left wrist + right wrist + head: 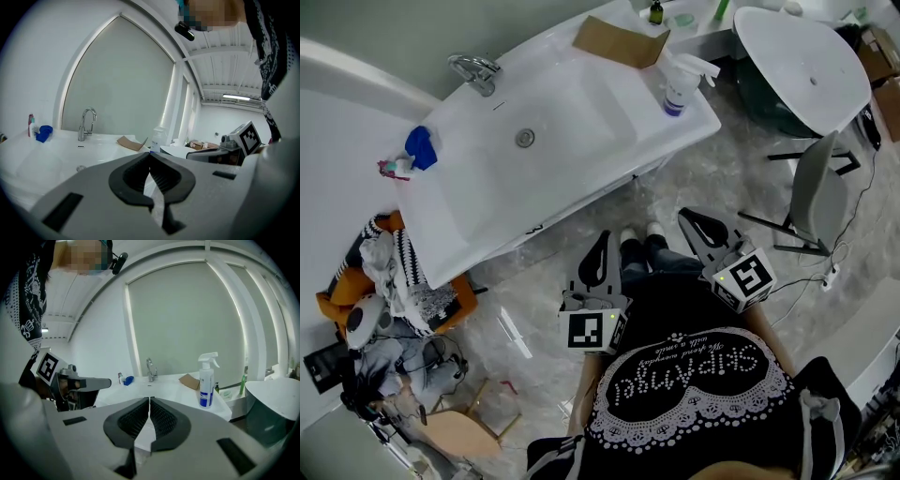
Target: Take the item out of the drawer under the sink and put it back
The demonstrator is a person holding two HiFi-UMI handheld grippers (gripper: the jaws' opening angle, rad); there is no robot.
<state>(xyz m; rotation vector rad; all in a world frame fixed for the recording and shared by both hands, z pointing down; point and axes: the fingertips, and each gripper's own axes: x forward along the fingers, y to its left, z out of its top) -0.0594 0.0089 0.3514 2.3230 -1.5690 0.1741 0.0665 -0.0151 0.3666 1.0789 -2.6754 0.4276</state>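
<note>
Left tool (602, 241), right tool (690, 218); sink (572, 112) beyond

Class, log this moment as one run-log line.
left gripper: shut, empty | right gripper: shut, empty | sink: ahead, not reached

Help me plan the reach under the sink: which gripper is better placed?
Left, likely: the left gripper faces the middle of the sink front; the right gripper sits toward the spray bottle end.

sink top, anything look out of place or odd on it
A brown cardboard scrap lies on the sink rim at its back corner, beside the upright spray bottle, with one flap bent up. It looks like packaging left among toiletries. Nothing looks spilled or tipped.
</note>
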